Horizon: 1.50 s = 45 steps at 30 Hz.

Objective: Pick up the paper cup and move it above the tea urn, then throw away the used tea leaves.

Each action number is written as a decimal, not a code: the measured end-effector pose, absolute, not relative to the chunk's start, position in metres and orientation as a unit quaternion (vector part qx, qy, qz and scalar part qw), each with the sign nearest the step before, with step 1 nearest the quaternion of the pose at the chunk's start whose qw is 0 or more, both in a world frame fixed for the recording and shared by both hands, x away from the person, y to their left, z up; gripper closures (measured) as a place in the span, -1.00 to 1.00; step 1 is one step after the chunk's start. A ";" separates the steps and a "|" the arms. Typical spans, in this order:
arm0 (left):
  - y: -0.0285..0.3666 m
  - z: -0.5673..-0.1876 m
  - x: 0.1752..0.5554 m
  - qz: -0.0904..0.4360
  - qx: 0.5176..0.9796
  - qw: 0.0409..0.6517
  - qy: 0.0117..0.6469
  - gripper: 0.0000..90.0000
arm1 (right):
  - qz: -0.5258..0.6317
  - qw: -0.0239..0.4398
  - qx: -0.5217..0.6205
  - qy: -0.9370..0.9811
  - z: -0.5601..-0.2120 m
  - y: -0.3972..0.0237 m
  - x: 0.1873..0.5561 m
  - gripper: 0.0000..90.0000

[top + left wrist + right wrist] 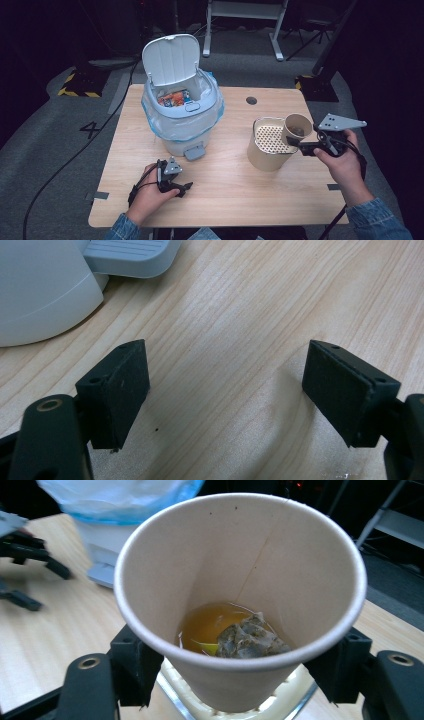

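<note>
Holding one paper cup (240,595) with one teabag (248,639).

Right gripper (298,144) pinches paper cup (297,129), tipped toward round tub with holey top (270,143) just left of claw. Left gripper (184,189) rests on table (225,190), jaws apart. Bin (182,107) with lid up stands behind it.

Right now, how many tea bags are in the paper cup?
1. The tea bag lies at the bottom of the paper cup, partly in the amber liquid. Another could hide beneath it, but none shows.
</note>
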State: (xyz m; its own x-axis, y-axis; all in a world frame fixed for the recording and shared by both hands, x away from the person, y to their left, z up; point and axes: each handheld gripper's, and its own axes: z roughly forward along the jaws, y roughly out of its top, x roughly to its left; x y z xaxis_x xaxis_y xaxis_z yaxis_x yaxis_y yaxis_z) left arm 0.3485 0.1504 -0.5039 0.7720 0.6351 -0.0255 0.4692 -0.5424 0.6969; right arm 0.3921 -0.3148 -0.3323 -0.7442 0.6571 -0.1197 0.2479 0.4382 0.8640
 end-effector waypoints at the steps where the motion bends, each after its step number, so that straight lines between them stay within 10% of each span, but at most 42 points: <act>1: 0.150 -0.504 0.349 0.116 0.871 0.357 0.317 -0.57 | 0.452 0.226 0.277 0.817 -0.332 -0.315 0.392 -0.31; 29: 0.150 -0.504 0.348 0.117 0.871 0.357 0.317 -0.56 | 0.409 0.274 0.261 0.830 -0.338 -0.313 0.436 -0.30; 45: 0.150 -0.504 0.347 0.119 0.870 0.357 0.319 -0.56 | 0.298 0.410 0.115 0.854 -0.336 -0.304 0.429 -0.29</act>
State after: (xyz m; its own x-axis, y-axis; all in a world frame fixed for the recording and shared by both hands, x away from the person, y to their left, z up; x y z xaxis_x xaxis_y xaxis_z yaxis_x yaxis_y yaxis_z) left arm 0.3471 0.1503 -0.5039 0.7680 0.6401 -0.0211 0.4704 -0.5414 0.6969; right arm 0.4294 -0.3043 -0.3355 -0.6377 0.4415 -0.6312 -0.0475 0.7953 0.6043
